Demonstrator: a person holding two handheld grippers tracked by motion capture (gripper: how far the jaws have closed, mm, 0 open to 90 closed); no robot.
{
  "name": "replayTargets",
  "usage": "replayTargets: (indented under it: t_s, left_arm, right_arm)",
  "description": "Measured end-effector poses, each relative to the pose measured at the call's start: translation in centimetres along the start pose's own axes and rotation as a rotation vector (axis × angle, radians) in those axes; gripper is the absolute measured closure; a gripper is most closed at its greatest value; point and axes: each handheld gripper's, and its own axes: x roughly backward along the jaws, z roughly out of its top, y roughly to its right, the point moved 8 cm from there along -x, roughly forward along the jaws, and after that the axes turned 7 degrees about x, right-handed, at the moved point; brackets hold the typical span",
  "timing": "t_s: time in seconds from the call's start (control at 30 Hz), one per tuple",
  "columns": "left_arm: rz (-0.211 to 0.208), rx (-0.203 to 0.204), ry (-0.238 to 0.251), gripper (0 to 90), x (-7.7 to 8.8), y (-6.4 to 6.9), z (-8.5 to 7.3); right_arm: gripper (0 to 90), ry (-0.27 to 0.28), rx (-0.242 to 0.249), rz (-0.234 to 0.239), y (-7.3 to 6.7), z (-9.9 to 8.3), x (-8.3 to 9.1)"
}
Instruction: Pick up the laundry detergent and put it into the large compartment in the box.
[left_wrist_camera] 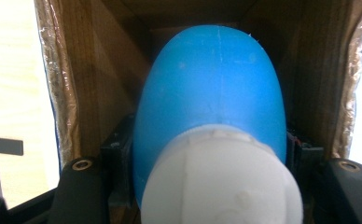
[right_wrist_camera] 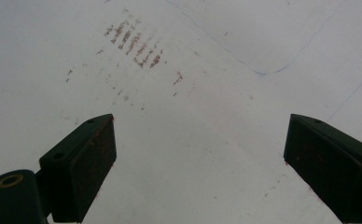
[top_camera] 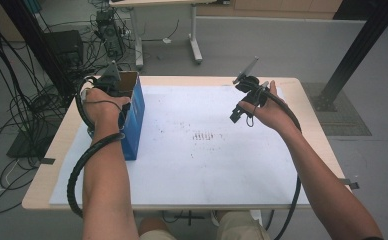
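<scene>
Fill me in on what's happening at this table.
A person works with a pair of tongs in each hand. The left tongs are shut on a blue bottle with a white cap, holding it inside the open top of a blue cardboard box that stands at the table's left edge. The right tongs hang open and empty above the white sheet that covers the table.

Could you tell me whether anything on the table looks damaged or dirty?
The white mat carries reddish-brown smudges near its middle, plus a thin blue pen line. The box has wrinkled tape along its opening edges. Nothing is spilled.
</scene>
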Motion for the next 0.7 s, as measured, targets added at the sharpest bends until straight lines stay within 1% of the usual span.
replayTargets:
  t_s: [0.7]
  left_arm:
    - [0.000, -0.001, -0.001, 36.5, -0.04, -0.01, 0.04]
  right_arm:
    - [9.5, 0.002, -0.003, -0.002, 0.02, -0.07, 0.08]
